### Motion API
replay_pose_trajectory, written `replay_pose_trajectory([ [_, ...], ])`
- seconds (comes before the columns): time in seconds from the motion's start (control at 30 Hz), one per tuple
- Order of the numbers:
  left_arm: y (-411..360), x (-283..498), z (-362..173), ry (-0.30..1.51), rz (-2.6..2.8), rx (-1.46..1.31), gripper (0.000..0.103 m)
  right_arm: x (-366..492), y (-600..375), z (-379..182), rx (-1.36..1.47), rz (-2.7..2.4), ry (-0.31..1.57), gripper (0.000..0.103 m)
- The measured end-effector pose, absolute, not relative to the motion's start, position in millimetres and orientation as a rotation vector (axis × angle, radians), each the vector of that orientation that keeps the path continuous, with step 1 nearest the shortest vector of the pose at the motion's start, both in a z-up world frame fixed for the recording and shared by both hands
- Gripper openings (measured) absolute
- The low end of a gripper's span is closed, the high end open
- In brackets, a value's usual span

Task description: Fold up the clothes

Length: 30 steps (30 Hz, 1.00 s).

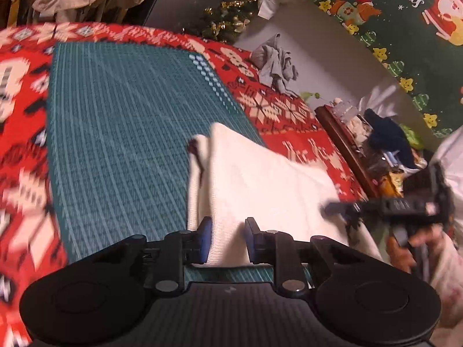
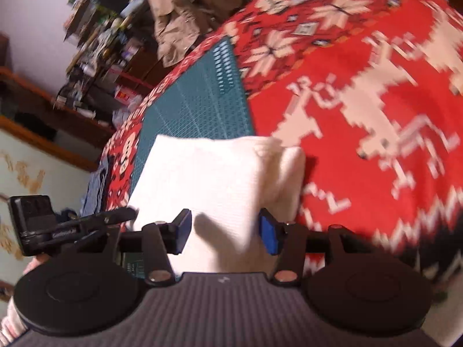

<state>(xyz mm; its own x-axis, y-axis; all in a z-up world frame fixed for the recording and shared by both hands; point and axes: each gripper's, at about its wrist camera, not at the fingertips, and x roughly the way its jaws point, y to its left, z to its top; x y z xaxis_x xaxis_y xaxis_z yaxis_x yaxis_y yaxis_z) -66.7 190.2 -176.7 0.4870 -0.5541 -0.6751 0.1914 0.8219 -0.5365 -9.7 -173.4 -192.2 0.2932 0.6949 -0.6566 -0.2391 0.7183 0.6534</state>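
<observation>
One white knitted garment (image 1: 260, 179), folded into a thick bundle, lies half on the single teal cutting mat (image 1: 121, 133) and half on the red Christmas-pattern blanket (image 1: 289, 110) that covers the surface. In the left wrist view the left gripper (image 1: 227, 238) has its two blue-padded fingers (image 1: 205, 240) set on either side of the bundle's near edge, with white cloth filling the gap between them; the jaws stand narrow and appear to pinch the cloth, though the right-hand pad shows a thin sliver of shadow beside it. Ahead of these jaws and off to their right, the right gripper (image 1: 332, 208) reaches in with its tip against the garment's far right side. In the right wrist view the right gripper (image 2: 225, 231) has its two fingers (image 2: 270, 235) spread wide, the garment (image 2: 214, 173) lying between and beyond them, with clear gaps at both pads, so it is released. To the left of those jaws the left gripper (image 2: 127, 214) touches the bundle's left edge. One crumpled grey garment (image 1: 275, 63) lies well beyond the left jaws at the blanket's far rim, and one beige garment (image 2: 185, 14) hangs beyond the right jaws, past the mat.
</observation>
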Motion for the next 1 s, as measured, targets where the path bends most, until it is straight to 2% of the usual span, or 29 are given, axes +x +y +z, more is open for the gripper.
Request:
replay_pose_trajectory([
  [0.1,191.8,-92.3,-177.0,0.971,-0.464,-0.449,0.022,4.7,-160.0,-190.5,0.457,0.714,1.121,0.062],
  [0.43,193.8,-160.5,-184.7,0.959,-0.391,-0.622,0.022,70.2,-68.7,-185.8,0.281,1.006,1.192,0.062],
  [0.67,169.1,-147.8,-181.2,0.955,-0.407,-0.564,0.023,104.6,34.9,-179.0,0.059,1.215,1.203,0.062],
  [0.83,151.4,-129.9,-180.0,0.955,-0.435,-0.505,0.023,110.0,65.7,-171.3,-0.035,1.228,1.166,0.062],
  [1.0,149.5,-136.6,-173.4,0.954,-0.461,-0.47,0.037,103.5,46.4,-157.9,-0.071,1.151,1.078,0.062],
])
